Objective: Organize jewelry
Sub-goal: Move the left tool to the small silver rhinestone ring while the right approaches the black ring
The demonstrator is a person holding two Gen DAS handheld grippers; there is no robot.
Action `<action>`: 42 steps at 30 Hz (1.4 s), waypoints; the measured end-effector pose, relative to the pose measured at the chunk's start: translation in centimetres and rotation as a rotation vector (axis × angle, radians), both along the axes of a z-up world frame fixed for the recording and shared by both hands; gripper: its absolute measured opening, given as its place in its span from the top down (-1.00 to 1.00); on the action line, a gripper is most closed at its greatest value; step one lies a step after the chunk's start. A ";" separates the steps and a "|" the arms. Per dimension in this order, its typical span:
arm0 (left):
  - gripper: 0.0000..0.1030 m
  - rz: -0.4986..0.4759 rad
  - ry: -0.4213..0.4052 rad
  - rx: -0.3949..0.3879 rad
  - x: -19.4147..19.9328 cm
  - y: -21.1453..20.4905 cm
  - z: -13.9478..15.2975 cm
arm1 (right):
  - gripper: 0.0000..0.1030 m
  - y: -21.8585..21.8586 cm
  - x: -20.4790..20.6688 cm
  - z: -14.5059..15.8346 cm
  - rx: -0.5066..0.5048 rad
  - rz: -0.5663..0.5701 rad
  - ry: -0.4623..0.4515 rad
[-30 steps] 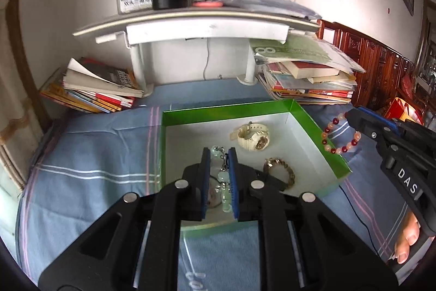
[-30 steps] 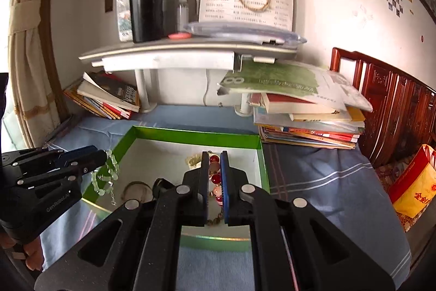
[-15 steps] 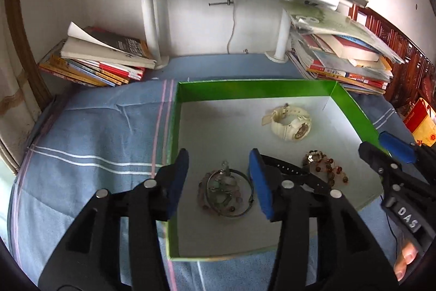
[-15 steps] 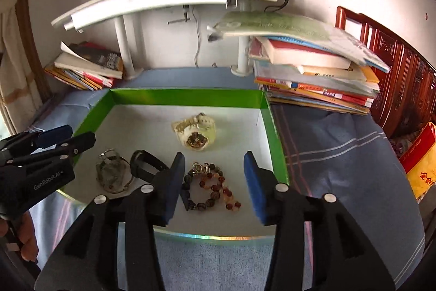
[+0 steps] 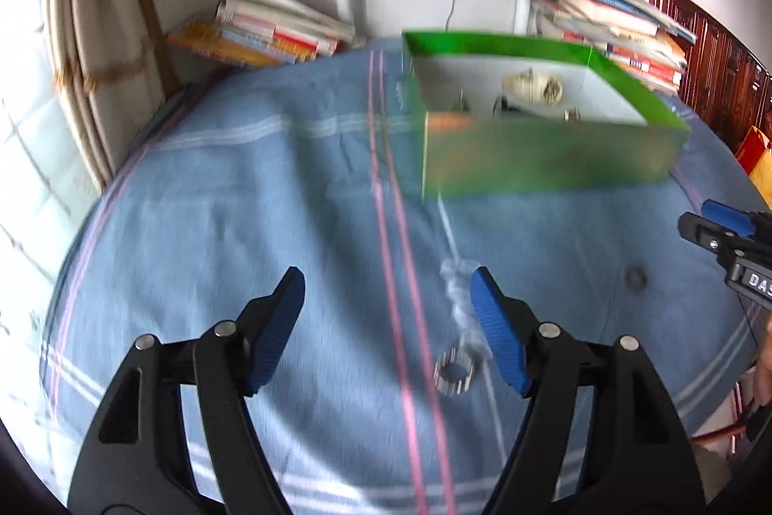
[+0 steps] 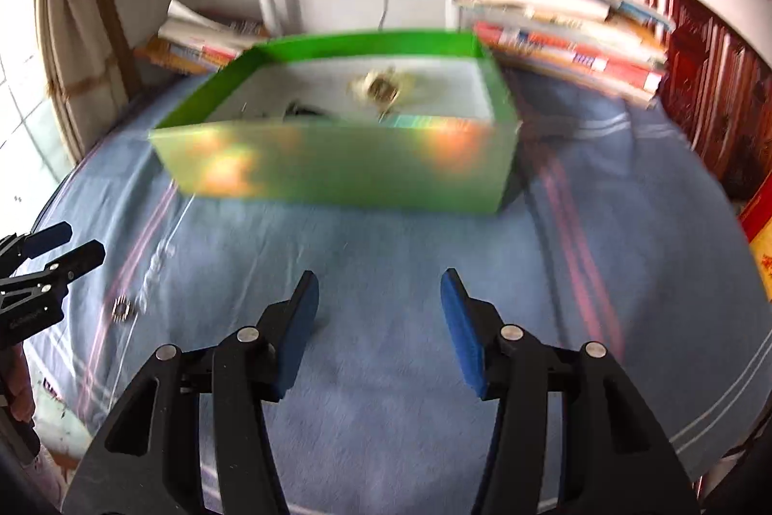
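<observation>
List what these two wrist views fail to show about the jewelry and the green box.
- Green box floor, both views: the near wall hides it, so most pieces inside are hidden.
- White watch: motion blur erases its dial in both views.
- Small ring on the cloth, left view: blurred; a tiny speck in the right view.
- Left claw and right claw: open, holding nothing.

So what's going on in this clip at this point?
A person is sorting jewelry into a green box on a blue cloth, with a handheld gripper in each hand. Right now the left gripper and the right gripper are both open, empty and low over the cloth in front of the box. A cream watch and some blurred dark pieces lie inside the box. One small ring sits out on the cloth between the left gripper's fingers.
</observation>
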State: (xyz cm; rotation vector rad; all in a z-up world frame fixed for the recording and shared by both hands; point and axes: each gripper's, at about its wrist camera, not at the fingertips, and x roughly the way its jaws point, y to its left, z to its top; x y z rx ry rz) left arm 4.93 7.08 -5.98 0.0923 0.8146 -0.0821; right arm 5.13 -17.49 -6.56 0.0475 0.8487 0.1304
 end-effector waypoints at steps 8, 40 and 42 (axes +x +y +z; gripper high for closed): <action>-0.36 -0.077 0.077 -0.014 -2.9 -0.2 -2.6 | -0.02 3.2 -0.1 -1.8 -0.039 0.071 0.042; 0.52 -0.172 0.055 -0.042 1.2 -7.4 -4.0 | 0.42 -0.7 0.2 -2.7 -0.043 -0.055 0.040; 0.43 -0.165 0.071 -0.059 1.4 -7.2 -3.9 | 0.30 -0.8 -0.2 -2.5 -0.018 -0.033 0.041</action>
